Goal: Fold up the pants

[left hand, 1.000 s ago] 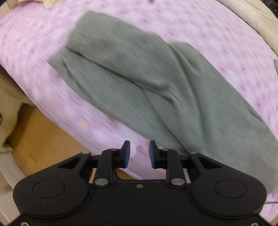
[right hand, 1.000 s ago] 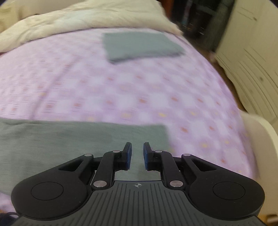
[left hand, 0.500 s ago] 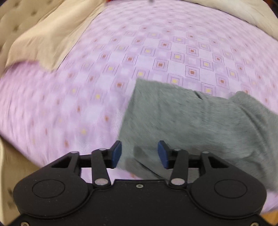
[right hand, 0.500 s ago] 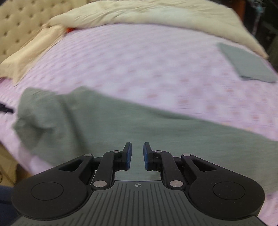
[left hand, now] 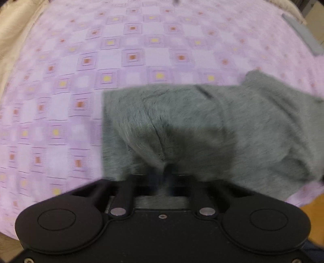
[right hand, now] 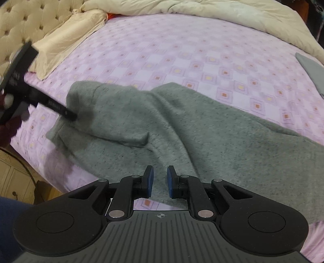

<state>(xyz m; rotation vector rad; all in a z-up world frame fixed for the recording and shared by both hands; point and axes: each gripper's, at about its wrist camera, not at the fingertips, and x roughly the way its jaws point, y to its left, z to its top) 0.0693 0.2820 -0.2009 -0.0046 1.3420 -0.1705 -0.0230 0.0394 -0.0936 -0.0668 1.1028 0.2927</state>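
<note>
Lilac bedsheet [right hand: 202, 60] with small orange and yellow squares covers the bed, a cream duvet [right hand: 232, 18] bunched along its far side and a tufted headboard [right hand: 26, 18] at the far left. Grey pants [right hand: 182, 131] lie spread across the near part of the sheet, rumpled, with one end toward the left edge of the bed and the rest running off to the right. A second, folded grey cloth [right hand: 309, 68] lies well apart at the right edge.

In the left wrist view, the left gripper [left hand: 164, 176] is clenched on a raised fold of the pants [left hand: 182, 125]; the fabric puckers up into the blurred fingertips. From the right wrist view the same gripper [right hand: 70, 115] reaches in from the left, its tips buried in the cloth at that end, held by a hand [right hand: 8, 125].

The right gripper [right hand: 160, 182] hovers over the near edge of the pants, its blue pads [right hand: 150, 182] a narrow gap apart with nothing pinched between them.
</note>
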